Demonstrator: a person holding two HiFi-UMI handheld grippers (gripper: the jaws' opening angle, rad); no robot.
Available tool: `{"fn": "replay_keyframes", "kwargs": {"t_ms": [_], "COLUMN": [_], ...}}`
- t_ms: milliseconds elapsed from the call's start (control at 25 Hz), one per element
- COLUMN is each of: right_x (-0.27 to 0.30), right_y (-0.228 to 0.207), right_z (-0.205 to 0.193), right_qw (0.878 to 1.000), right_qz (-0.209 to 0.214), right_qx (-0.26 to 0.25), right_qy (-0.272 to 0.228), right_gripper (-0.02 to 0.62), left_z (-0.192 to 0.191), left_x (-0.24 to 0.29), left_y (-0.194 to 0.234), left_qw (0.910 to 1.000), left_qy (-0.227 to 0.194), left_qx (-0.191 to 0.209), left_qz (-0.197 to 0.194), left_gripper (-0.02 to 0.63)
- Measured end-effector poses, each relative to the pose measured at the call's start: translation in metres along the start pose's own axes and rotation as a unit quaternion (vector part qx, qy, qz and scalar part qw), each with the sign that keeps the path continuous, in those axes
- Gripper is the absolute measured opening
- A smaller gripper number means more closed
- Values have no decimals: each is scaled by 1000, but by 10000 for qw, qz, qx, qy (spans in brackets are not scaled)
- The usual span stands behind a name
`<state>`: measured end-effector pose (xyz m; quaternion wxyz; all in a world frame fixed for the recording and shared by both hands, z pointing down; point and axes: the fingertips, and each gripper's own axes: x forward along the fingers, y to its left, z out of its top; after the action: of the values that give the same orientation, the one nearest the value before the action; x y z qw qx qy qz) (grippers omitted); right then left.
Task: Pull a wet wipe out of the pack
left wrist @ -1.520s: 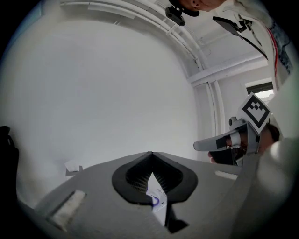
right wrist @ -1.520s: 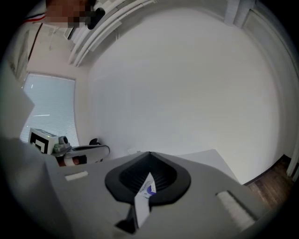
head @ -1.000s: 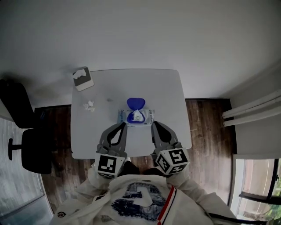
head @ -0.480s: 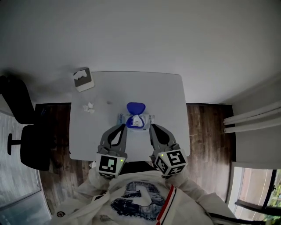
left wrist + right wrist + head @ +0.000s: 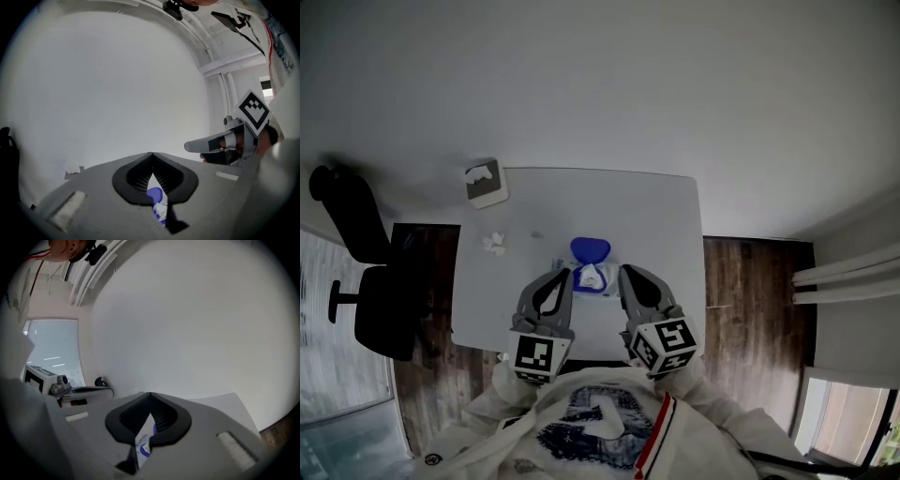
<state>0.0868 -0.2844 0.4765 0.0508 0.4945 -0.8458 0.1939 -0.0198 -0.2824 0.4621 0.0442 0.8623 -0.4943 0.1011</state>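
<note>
The wet wipe pack (image 5: pixel 602 286) lies on the white table (image 5: pixel 656 225), its blue lid (image 5: pixel 590 249) flipped open and a white wipe (image 5: pixel 595 276) sticking up from the opening. My left gripper (image 5: pixel 565 273) is shut, its tip just left of the pack. My right gripper (image 5: pixel 624 271) is shut too, its tip just right of the pack. Neither holds anything. In the left gripper view the jaws (image 5: pixel 151 154) meet and the pack (image 5: pixel 157 202) shows beyond them. The right gripper view shows its jaws (image 5: pixel 150 395) closed, with the pack (image 5: pixel 144 444) behind.
A grey tissue box (image 5: pixel 486 183) stands at the table's far left corner. A crumpled white wipe (image 5: pixel 494 244) lies left of the pack. A black office chair (image 5: pixel 370 281) stands left of the table on the wood floor. A white wall lies beyond.
Both grippers have moved forward over the table; their tips now flank the pack instead of sitting short of it. Both stayed shut.
</note>
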Motion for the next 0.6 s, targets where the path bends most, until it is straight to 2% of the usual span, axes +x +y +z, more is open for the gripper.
{"fn": "replay_keyframes", "kwargs": {"t_ms": [400, 600], "right_x": [3, 4], "right_y": [-20, -22], "right_z": [3, 3], "right_qw": [9998, 9999], "right_qz": [205, 156], "right_qx": [9, -35], "right_qy": [-48, -11], "right_gripper": [6, 6], "left_z": [5, 6], "left_x": [16, 20], "left_y": [-8, -12], "left_qw": [9997, 9998], "left_qy": [70, 96], "left_qx": [101, 158], "left_qz": [213, 89], "left_gripper": [5, 5]}}
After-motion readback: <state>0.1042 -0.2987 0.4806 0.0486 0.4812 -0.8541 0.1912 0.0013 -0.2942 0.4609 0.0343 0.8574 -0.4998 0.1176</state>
